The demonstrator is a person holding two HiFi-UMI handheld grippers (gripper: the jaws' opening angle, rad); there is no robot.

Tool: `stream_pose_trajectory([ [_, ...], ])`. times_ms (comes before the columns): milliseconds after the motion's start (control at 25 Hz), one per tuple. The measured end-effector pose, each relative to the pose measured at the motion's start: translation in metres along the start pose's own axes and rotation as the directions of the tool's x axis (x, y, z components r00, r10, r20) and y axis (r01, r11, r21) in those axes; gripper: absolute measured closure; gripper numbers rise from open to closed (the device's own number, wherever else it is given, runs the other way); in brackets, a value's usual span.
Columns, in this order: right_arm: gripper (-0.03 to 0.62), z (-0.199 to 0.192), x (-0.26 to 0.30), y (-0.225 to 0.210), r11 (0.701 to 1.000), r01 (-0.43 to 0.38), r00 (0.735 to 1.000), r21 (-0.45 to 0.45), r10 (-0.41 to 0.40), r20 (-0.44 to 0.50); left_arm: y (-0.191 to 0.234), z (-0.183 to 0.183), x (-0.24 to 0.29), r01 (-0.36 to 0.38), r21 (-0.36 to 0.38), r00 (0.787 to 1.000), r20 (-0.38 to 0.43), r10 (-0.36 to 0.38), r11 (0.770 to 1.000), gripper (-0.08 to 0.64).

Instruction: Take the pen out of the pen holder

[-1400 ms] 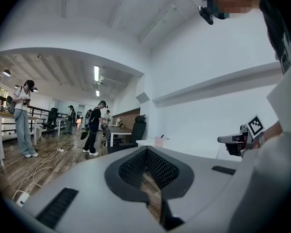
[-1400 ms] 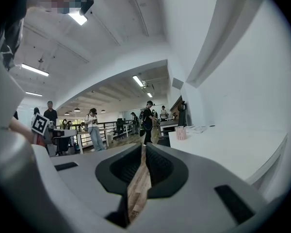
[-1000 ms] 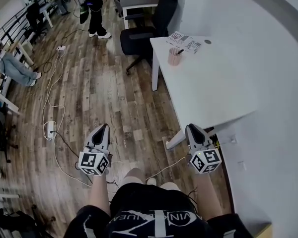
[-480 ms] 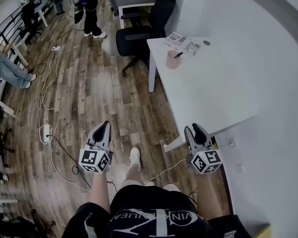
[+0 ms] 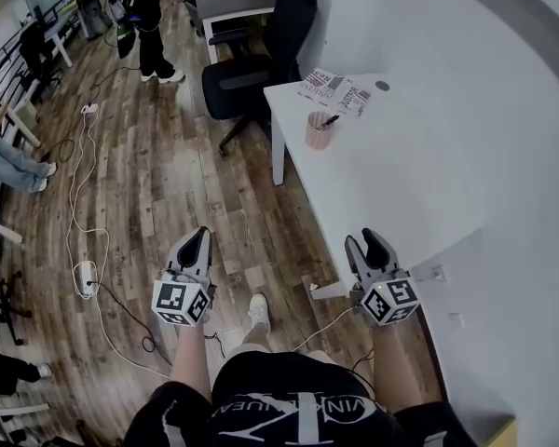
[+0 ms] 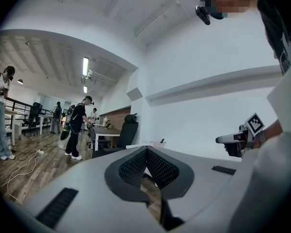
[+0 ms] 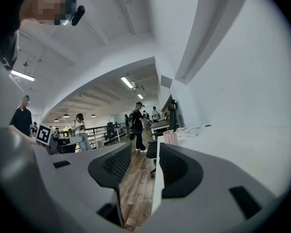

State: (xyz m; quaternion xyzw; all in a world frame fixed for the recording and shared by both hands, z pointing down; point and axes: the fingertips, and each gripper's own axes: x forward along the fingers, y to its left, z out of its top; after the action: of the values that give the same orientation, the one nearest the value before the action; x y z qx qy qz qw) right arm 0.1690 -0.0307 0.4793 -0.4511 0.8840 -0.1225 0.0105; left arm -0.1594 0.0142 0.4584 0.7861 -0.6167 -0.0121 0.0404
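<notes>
Both empty, left claw shut and right claw just opening wide, they sit well short of the pen in its holder at 11 o'clock on the surface; a rushed reach may topple the holder.

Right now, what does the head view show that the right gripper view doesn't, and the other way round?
Head view only: the pen sticking out of the pen holder, the power strip on the floor, and the person's shoe.
Right gripper view only: the ceiling lights, and a look between the jaws of the right hand-held gripper. They stand apart, have just been opening, and nothing is between them.
Both: the pink pen holder, the papers and the white table.
</notes>
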Motion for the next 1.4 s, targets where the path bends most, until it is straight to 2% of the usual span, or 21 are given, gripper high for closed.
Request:
stream_pose_trajectory([
  [440,0.423,0.006,0.063,-0.021,0.996,0.079,0.997,0.051,-0.079,-0.013,0.042,0.002,0.078,0.075,-0.001,0.996,-0.039,-0.075,0.997,0.546],
  [960,0.420,0.003,0.133,-0.040,0.981,0.180,0.984,0.077,-0.179,-0.014,0.086,-0.005,0.163,0.184,0.001,0.981,-0.063,-0.184,0.983,0.546],
  [1400,0.419,0.010,0.183,-0.059,0.981,0.174,0.985,0.084,-0.174,-0.008,0.093,-0.009,0.216,0.216,-0.013,0.975,-0.053,-0.217,0.976,0.546],
])
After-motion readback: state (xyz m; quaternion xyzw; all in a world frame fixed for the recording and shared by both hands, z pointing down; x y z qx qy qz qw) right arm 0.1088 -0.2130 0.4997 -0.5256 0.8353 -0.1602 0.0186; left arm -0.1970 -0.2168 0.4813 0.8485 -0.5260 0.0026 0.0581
